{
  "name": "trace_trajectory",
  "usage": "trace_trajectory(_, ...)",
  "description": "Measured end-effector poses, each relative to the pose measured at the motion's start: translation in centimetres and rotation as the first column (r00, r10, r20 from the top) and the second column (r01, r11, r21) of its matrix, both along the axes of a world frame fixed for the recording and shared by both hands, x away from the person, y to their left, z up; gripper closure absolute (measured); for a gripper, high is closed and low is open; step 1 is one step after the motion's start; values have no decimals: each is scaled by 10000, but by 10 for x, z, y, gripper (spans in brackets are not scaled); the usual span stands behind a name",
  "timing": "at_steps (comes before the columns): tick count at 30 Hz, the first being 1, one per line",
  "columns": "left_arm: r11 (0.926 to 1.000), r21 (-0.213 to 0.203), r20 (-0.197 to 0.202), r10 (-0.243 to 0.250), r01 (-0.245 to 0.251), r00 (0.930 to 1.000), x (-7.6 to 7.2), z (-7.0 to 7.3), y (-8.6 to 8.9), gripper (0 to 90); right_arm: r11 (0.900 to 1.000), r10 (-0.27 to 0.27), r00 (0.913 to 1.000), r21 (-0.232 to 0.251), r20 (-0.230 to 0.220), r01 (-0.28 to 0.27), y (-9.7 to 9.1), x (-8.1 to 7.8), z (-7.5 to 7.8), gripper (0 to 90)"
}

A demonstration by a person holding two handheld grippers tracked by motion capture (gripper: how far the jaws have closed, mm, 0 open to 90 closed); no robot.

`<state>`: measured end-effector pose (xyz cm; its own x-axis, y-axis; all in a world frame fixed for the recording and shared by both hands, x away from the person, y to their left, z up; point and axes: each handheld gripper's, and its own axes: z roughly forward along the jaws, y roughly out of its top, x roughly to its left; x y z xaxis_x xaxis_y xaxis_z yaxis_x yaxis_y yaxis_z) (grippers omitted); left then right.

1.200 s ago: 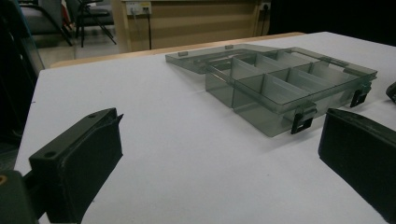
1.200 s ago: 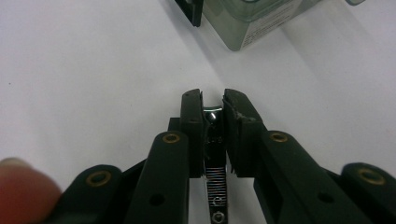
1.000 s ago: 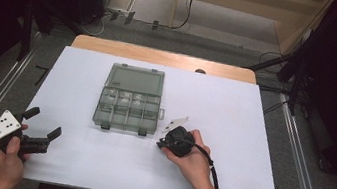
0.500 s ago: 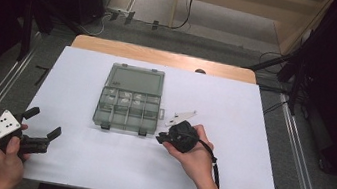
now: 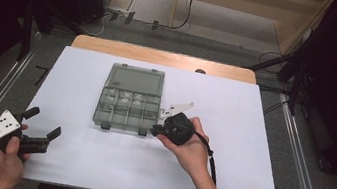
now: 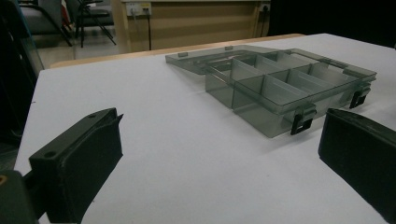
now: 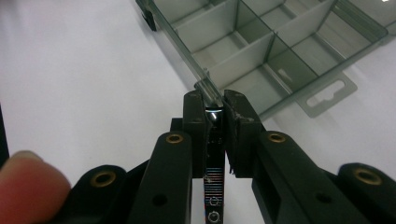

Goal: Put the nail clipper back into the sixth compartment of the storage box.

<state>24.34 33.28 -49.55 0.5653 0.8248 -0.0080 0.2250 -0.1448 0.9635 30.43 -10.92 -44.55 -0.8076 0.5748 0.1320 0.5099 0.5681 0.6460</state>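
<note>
Right tool (image 5: 157, 130) sits at the near right corner of the clear compartment box (image 5: 129, 103), jaws pinched almost fully together on the box's near rim; in the right gripper view the right tool (image 7: 215, 108) has the thin clear wall edge clamped between its two black jaws, with a fingertip (image 7: 29, 181) showing at lower left. Right hand (image 5: 188, 143) wraps the tool body, cable trailing back along the wrist. Left tool (image 5: 42, 125) rests near the near left corner of the white surface (image 5: 249, 152), jaws spread wide and holding nothing, well apart from the box; grey three-cornered plate (image 5: 2, 125) on top, left hand (image 5: 10, 154) gripping it. In the left gripper view both black jaws stand far apart at the frame sides with bare surface (image 6: 154, 140) between them, and the box (image 6: 285, 86) lies beyond to the right. The box is at the middle of the surface, lid (image 5: 137, 79) open and laid flat on the far side, base divided into several compartments; black latches (image 5: 142, 132) on its near edge. Compartments look empty as far as visible. A white hang tab (image 5: 178, 108) sticks out from the box's right side, just far of the right tool. Wooden strip (image 5: 162, 57) runs along the far edge of the surface.
</note>
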Motion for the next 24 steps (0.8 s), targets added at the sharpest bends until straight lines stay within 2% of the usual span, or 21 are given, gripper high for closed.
trace_trajectory(11, 10000, -4, 13, -28, 28, 10000, 0, 0, 0, 0, 10000, 80, 9999, -27, 146, -80, 20, 8, 12, 815)
trace_trajectory(24, 10000, 28, 20, -54, 54, 10000, 0, 0, 0, 0, 9999, 115, 9998, -54, 187, -114, 40, 17, 15, 815)
